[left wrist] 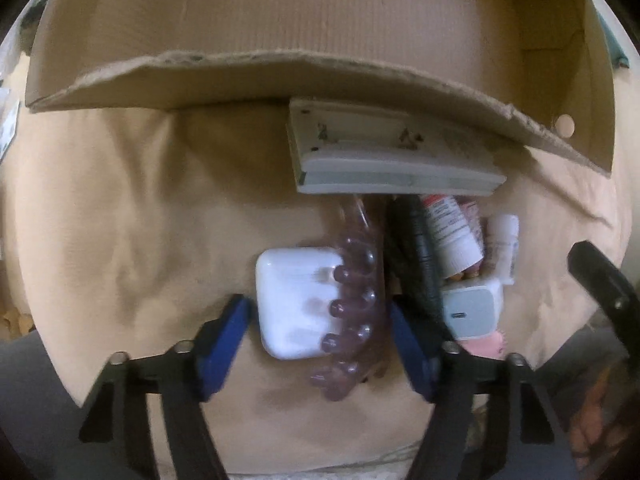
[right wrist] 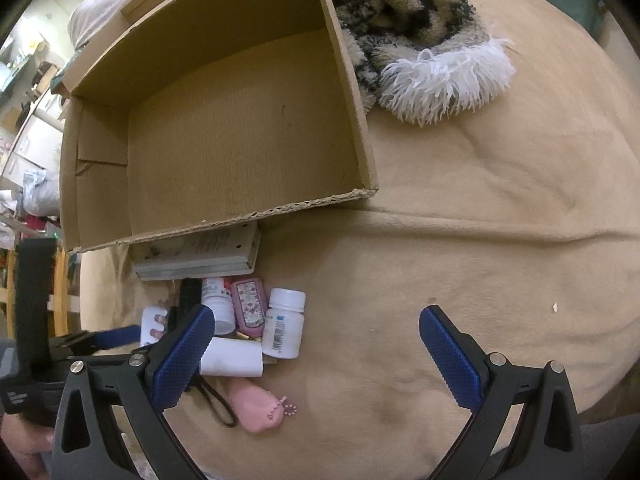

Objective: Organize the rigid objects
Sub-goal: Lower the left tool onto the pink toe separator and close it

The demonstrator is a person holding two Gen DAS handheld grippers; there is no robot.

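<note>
Left gripper (left wrist: 318,322) pointing down over the tan blanket (left wrist: 120,240), jaws half-narrowed around a white charger block (left wrist: 294,304) and a purple beaded piece (left wrist: 352,312), pads just beside them, contact unclear. Right gripper (right wrist: 316,344) spread wide, holding nothing, above bare blanket. Small-item pile at nine o'clock from it: white pill bottle (right wrist: 285,324), pink case (right wrist: 250,306); cardboard box (right wrist: 224,128) at twelve o'clock of the pile.
</note>
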